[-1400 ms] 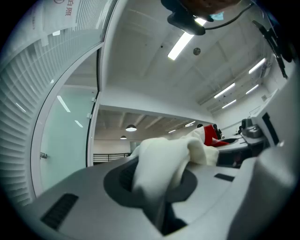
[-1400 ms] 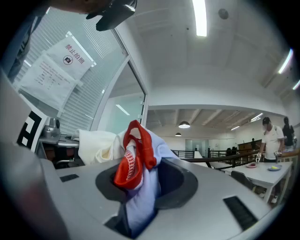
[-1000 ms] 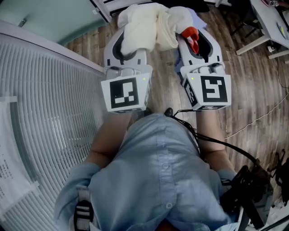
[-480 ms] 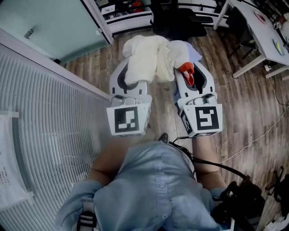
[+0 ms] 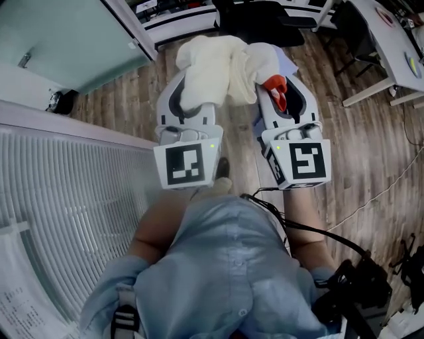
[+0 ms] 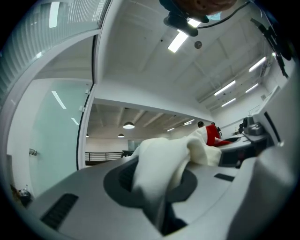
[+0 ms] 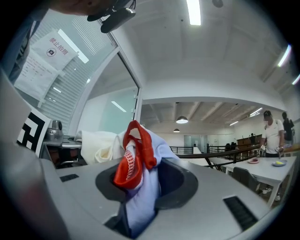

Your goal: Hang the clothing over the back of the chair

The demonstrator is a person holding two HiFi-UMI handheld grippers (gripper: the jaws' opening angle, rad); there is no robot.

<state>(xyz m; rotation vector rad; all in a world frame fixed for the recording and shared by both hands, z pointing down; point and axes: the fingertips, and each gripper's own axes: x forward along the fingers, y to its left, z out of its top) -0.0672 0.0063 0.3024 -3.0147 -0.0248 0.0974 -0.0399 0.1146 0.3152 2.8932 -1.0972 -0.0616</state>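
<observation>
The clothing [image 5: 225, 66] has been carried forward, so the dark chair [image 5: 265, 20] now stands just ahead of it. It hangs bunched in the air between the left gripper [image 5: 197, 99] and the right gripper [image 5: 283, 93], the fingers of each clenched on its fabric. Draping it over the chair back looks close.

Wood-plank floor [image 5: 371, 152], ribbed white blinds [image 5: 73, 212] at left, frosted glass panel [image 5: 59, 40], white desk [image 5: 396, 43] at right, ceiling strip lights [image 7: 193, 11] lit.
</observation>
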